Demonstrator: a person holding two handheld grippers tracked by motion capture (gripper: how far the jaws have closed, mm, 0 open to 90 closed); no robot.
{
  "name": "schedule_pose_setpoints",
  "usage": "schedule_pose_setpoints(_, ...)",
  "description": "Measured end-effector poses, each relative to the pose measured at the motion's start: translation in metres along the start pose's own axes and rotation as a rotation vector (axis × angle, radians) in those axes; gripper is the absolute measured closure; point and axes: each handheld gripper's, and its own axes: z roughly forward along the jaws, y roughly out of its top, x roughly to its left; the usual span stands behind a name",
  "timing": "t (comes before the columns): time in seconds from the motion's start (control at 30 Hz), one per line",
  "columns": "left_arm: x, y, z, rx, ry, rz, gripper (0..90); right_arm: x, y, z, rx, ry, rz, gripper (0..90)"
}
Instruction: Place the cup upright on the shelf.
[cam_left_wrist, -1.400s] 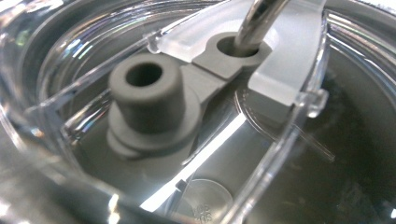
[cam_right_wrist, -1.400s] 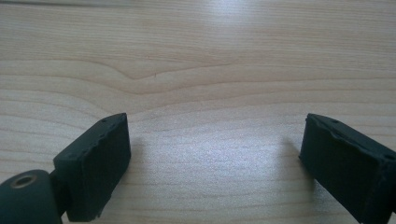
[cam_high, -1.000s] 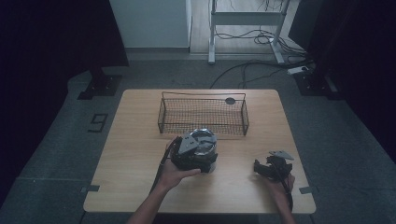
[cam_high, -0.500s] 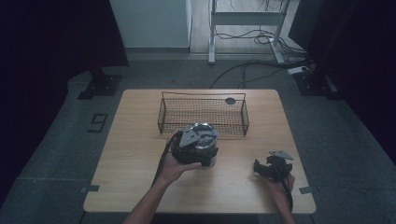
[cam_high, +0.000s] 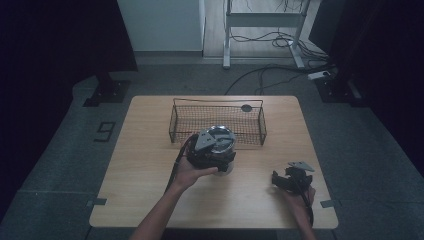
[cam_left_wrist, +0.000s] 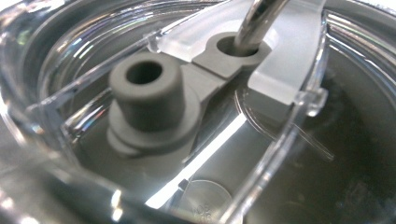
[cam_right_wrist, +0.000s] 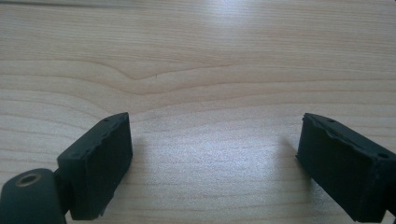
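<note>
Jaws of the right gripper (cam_right_wrist: 215, 158) are seen spread wide in the right gripper view, with bare pale wood grain between them and nothing held; in the high view this gripper (cam_high: 290, 179) rests on the counter (cam_high: 145, 165) near its right front corner, under the person's right hand (cam_high: 300, 196). How the jaws of the left gripper (cam_high: 210, 150) stand cannot be told: they are not visible in the left gripper view, and in the high view the gripper's body and its grey three-cornered plate cover them.

One clear container (cam_high: 222, 145) is seen just beneath the left gripper, near the middle of the counter and just in front of the wire basket (cam_high: 217, 117); whether it is lifted or standing cannot be told. Its look is given close up in the left gripper view: a transparent plastic lid (cam_left_wrist: 289, 93) with curved ridges, a grey rubber stopper (cam_left_wrist: 147, 100) (hollow at its top, joined by a flat strap to a ring), and a shiny metal rod (cam_left_wrist: 259, 18) passing through that ring.

One black wire basket is counted, standing at the far middle of the counter, with a single dark round object (cam_high: 246, 107) at its back right rim. Two grippers and one counter are counted.
</note>
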Motion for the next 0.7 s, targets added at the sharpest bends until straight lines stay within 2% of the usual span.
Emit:
schedule_pose_setpoints(0.53, 0.009, 0.022, 0.003, -0.02, 0.018, 0.01, 3.9, 0.0, 0.0, 0.0, 0.0, 0.0, -0.001, 10.1)
schedule_pose_setpoints(0.7, 0.016, 0.026, 0.005, -0.025, 0.019, -0.009, 3.9, 0.0, 0.0, 0.0, 0.0, 0.0, 0.0, 10.2)
